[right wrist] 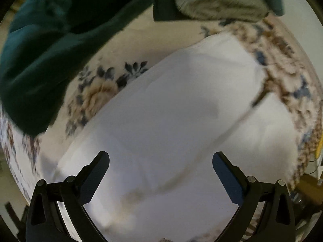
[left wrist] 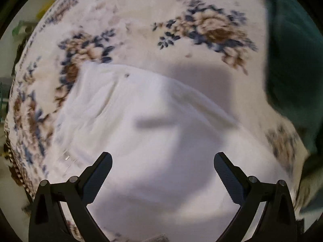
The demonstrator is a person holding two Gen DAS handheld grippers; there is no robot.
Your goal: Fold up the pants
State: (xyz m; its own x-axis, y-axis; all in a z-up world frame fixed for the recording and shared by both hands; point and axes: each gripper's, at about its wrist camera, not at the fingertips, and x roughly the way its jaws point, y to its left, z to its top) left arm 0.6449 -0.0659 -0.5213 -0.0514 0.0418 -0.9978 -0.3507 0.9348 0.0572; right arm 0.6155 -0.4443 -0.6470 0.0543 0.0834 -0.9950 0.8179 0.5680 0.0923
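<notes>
Between the widely spread fingers of the left gripper (left wrist: 163,159) and of the right gripper (right wrist: 160,159), nothing is being held. Both are hovering over the white pants (left wrist: 145,125), which are lying on a floral bedspread (left wrist: 141,20). Dark green fabric (right wrist: 46,46) is lying beside them.

Floral bedspread (left wrist: 141,20), white pants (left wrist: 141,121), teal blanket (left wrist: 292,60)

Both the left gripper (left wrist: 163,162) and right gripper (right wrist: 160,161) were built of black plastic, with ribbed pads (right wrist: 226,178) and silver pivot screws (left wrist: 252,179).
</notes>
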